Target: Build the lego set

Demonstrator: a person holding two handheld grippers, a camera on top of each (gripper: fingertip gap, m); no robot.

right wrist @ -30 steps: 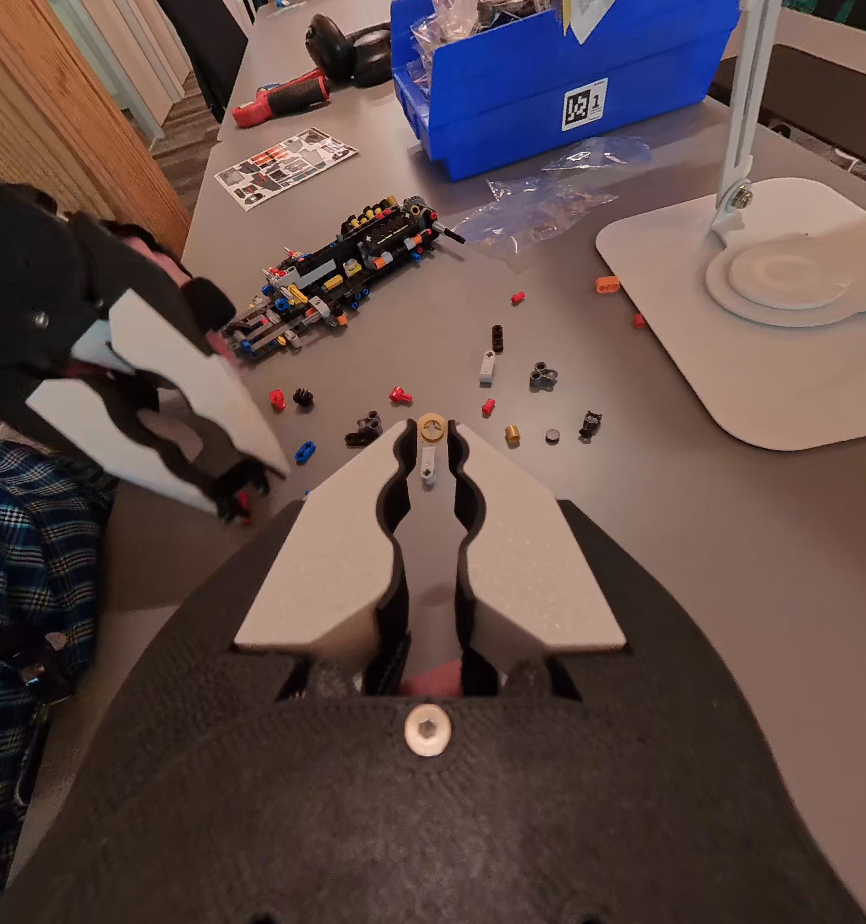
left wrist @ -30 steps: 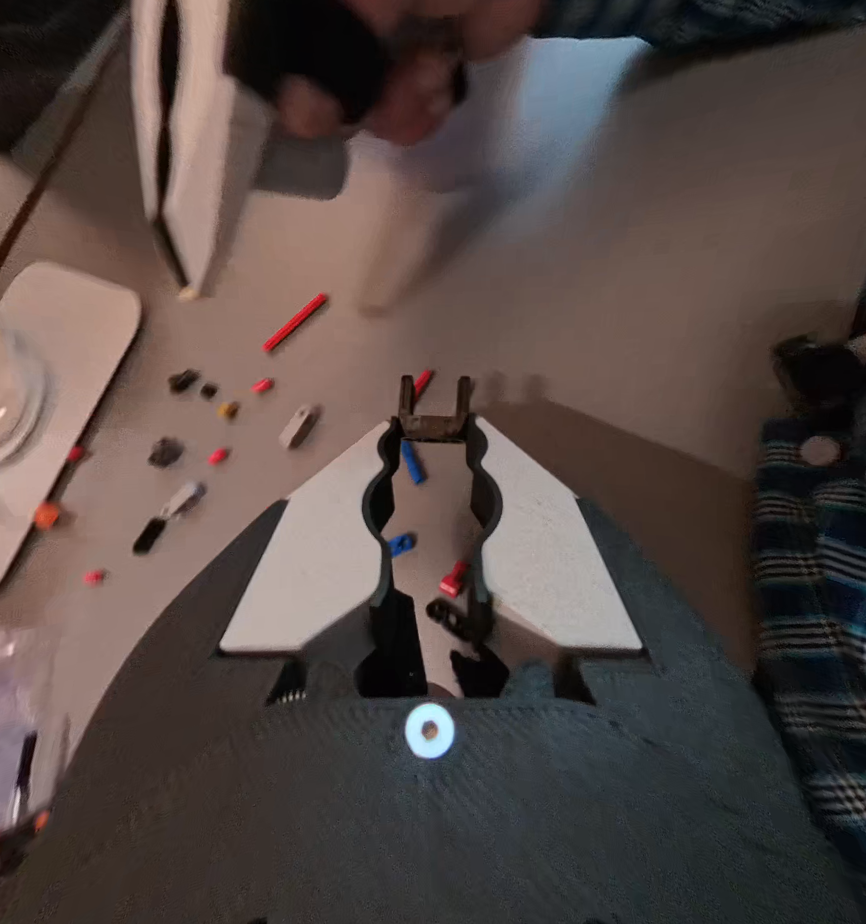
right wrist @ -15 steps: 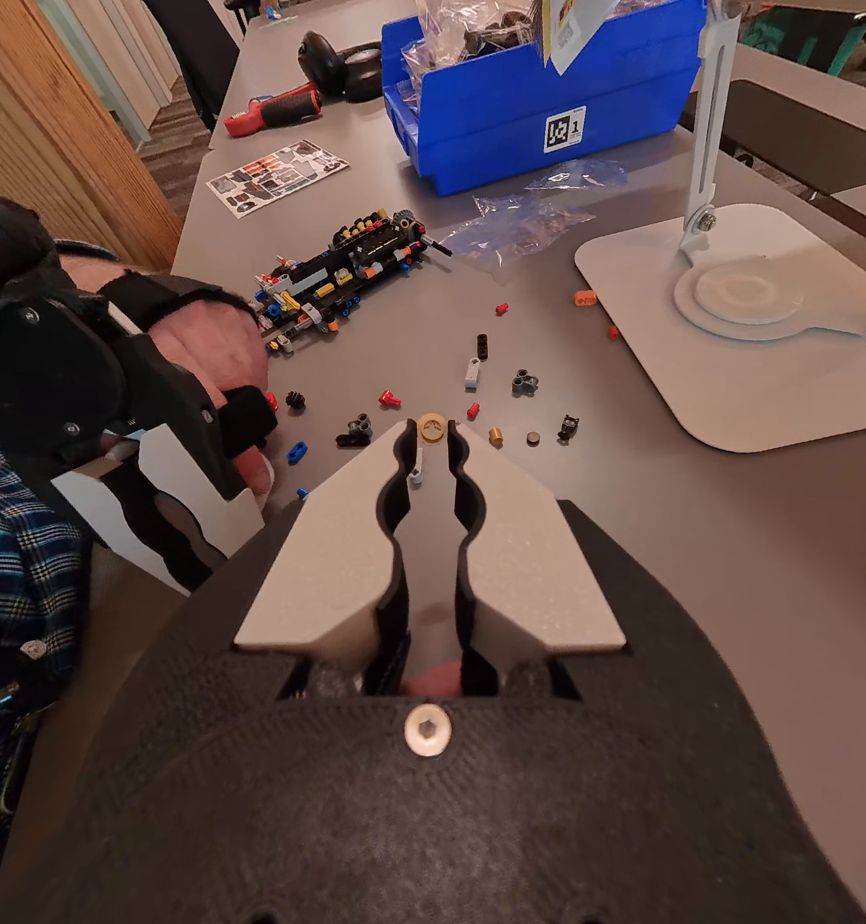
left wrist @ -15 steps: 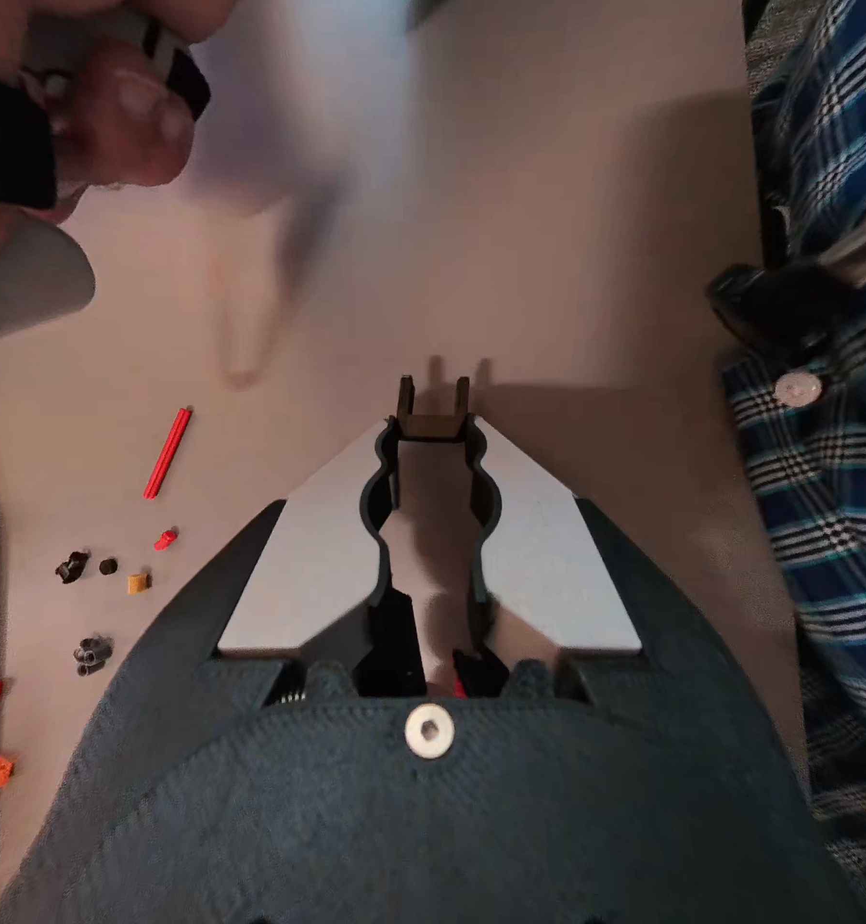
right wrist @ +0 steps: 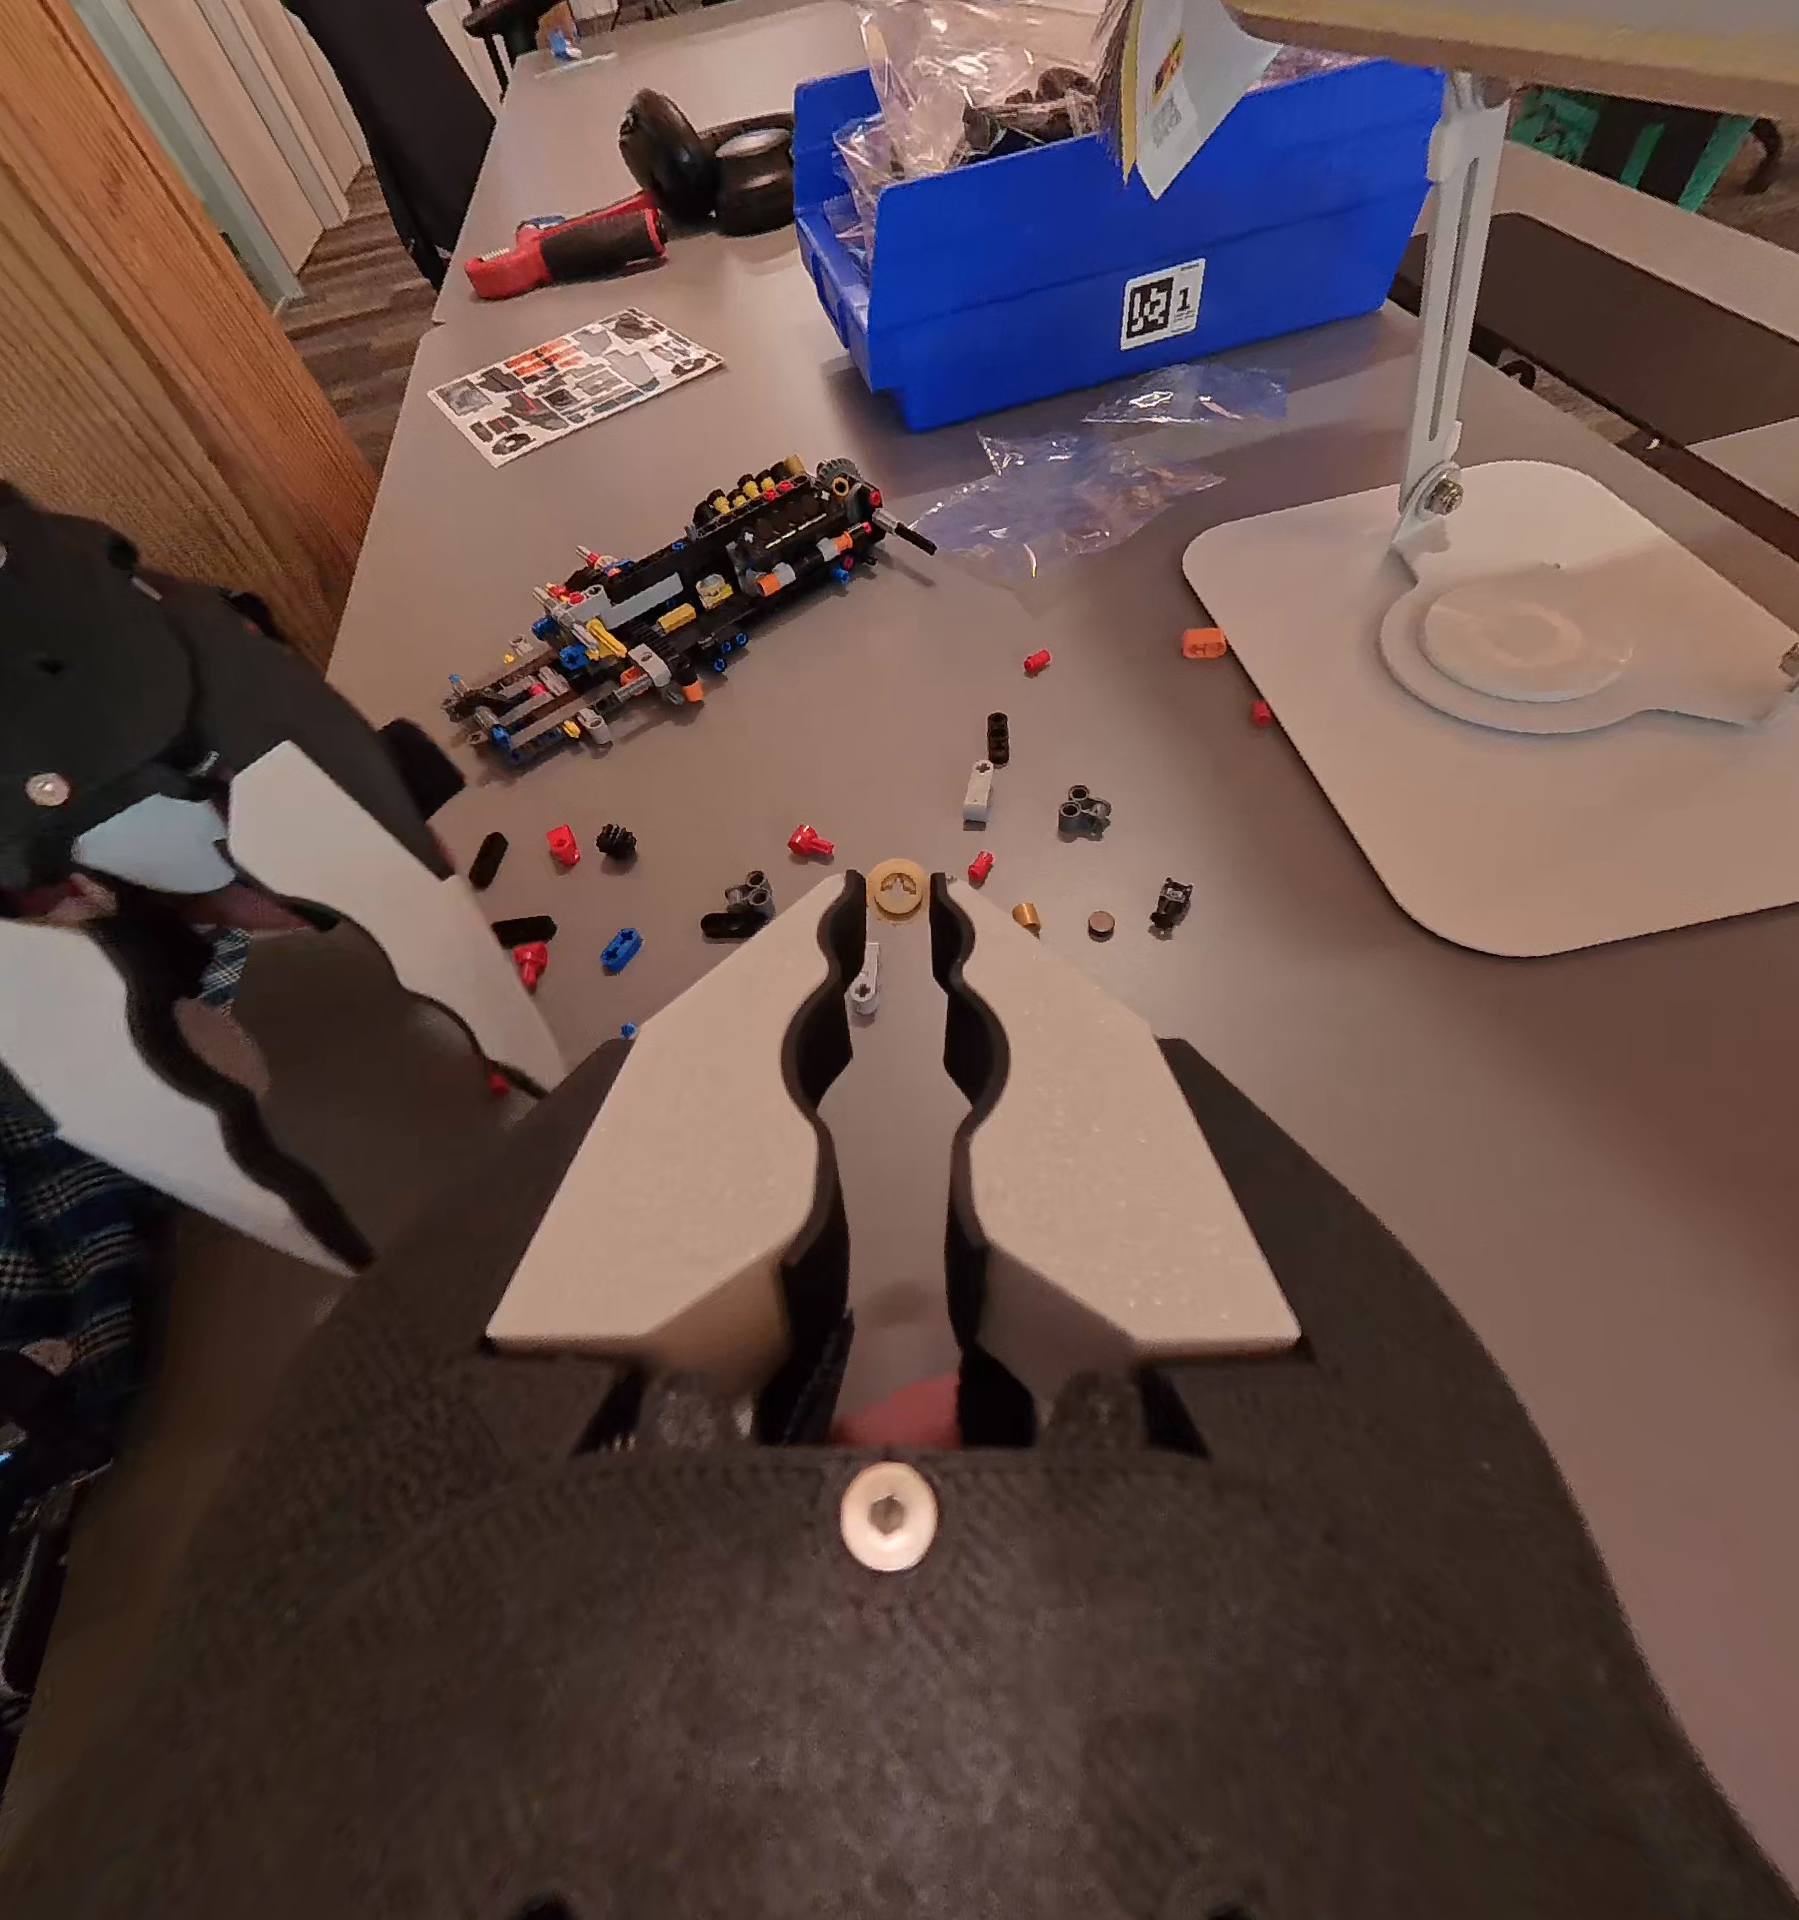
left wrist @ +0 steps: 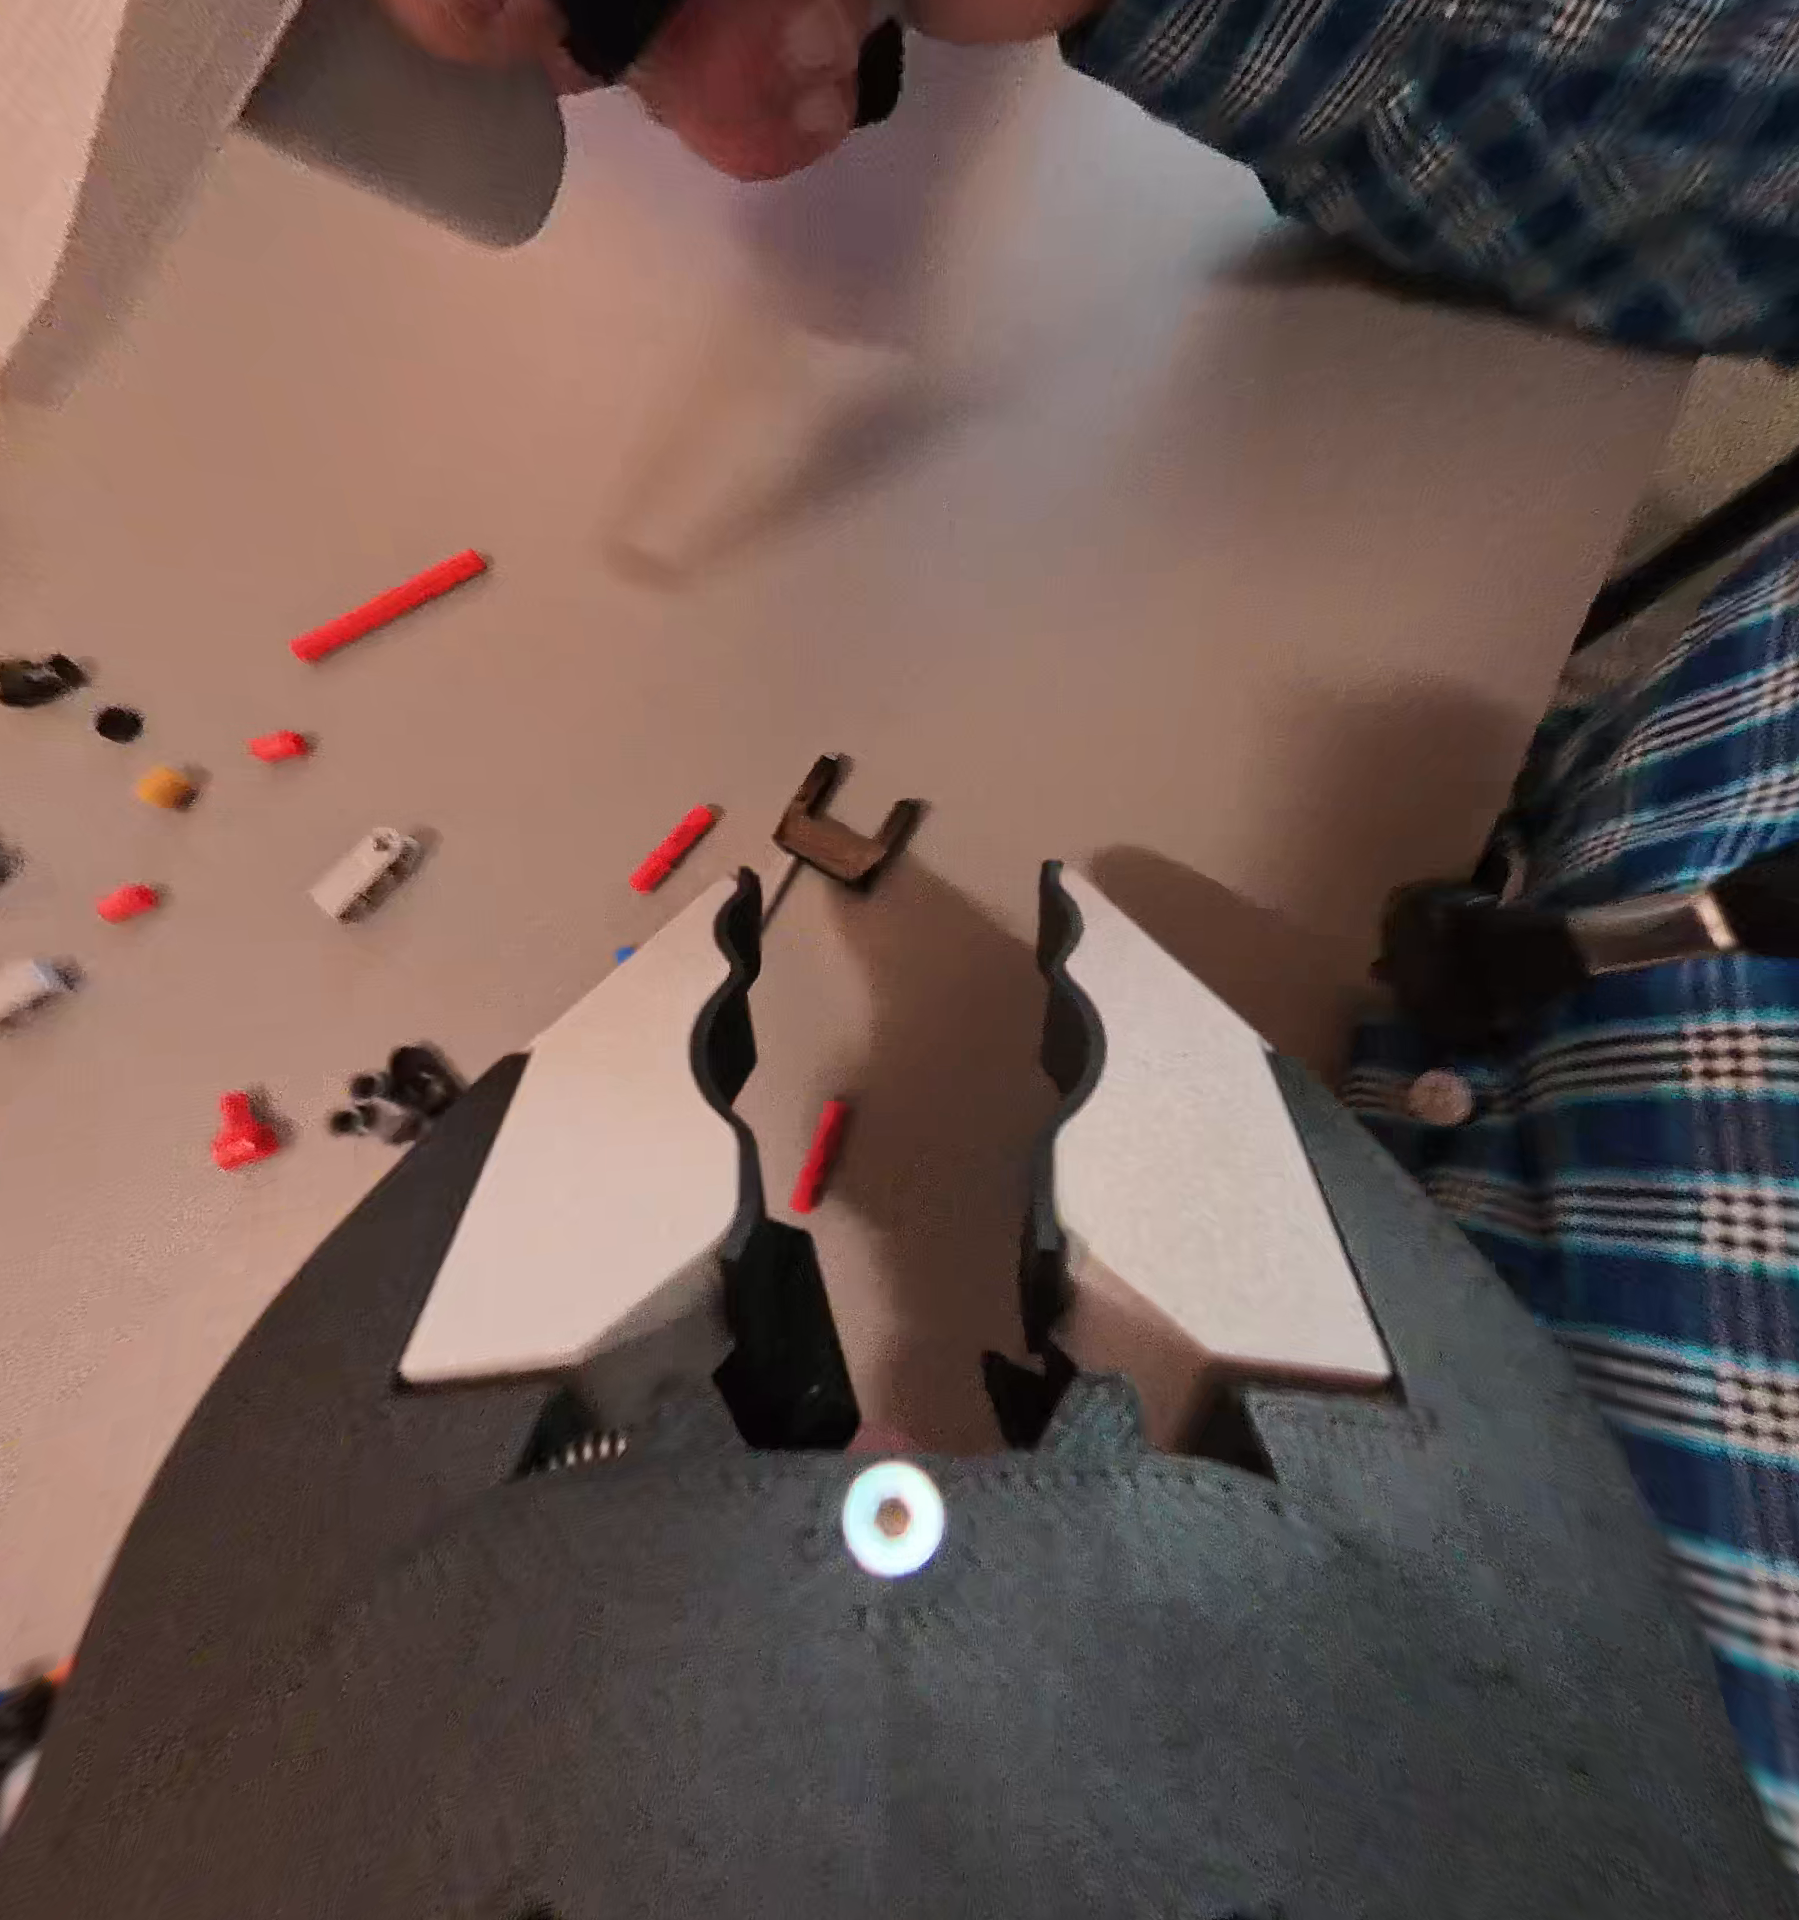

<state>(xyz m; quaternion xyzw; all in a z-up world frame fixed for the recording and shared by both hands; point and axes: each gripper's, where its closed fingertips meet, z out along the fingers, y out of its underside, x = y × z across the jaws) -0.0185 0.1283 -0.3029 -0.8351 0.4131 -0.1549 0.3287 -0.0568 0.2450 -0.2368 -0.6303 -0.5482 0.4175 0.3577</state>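
My left gripper (left wrist: pixel 897 881) is open and empty, low over the grey table (left wrist: pixel 1030 623). A dark U-shaped Lego piece (left wrist: pixel 848 828) lies on the table just beyond its left fingertip. A short red pin (left wrist: pixel 819 1155) lies on the table between the jaws. My right gripper (right wrist: pixel 895 881) is shut on a tan round Lego piece (right wrist: pixel 895 894) at its tips. A small grey piece (right wrist: pixel 863 984) shows just under it; I cannot tell if they are joined. The left gripper (right wrist: pixel 453 1169) also shows at the left of the right wrist view. The partly built Lego chassis (right wrist: pixel 677 608) lies beyond.
Several loose red, black, grey and blue pieces (right wrist: pixel 810 842) are scattered in front of the chassis, with a red axle (left wrist: pixel 388 606) among them. A blue bin (right wrist: pixel 1113 229), plastic bags (right wrist: pixel 1071 488), a sticker sheet (right wrist: pixel 575 379) and a white stand base (right wrist: pixel 1529 675) stand farther back. A person's plaid sleeve (left wrist: pixel 1653 1195) is at the right.
My left gripper opened and let go of the dark U-shaped piece, which now lies on the table. The right gripper kept its hold on the tan piece.
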